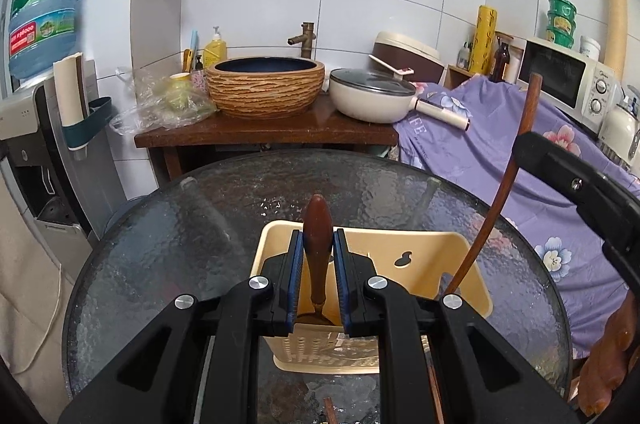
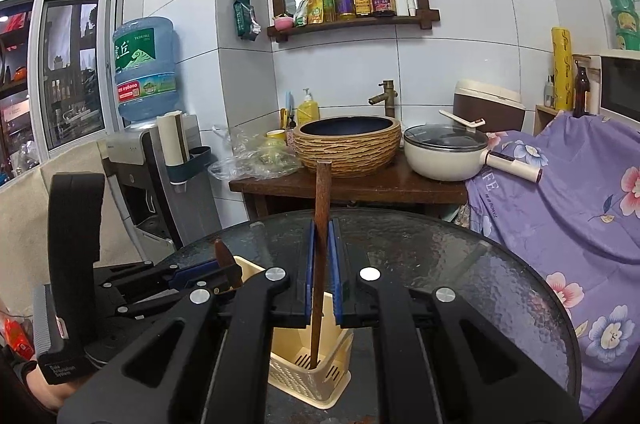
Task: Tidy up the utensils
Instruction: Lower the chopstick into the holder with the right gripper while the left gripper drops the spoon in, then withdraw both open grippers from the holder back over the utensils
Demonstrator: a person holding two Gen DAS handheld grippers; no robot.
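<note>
A beige slotted utensil holder stands on the round glass table. My left gripper is shut on a short utensil with a rounded brown wooden handle, which stands upright with its lower end inside the holder. My right gripper is shut on a long thin wooden utensil. That utensil's lower tip rests on the holder's slotted bottom. In the left wrist view the same long utensil leans into the holder's right side. In the right wrist view the left gripper sits at the left.
Behind the table a wooden counter holds a woven basin, a lidded white pan and plastic bags. A water dispenser stands at the left and a purple floral cloth covers the right. A hand is at the right edge.
</note>
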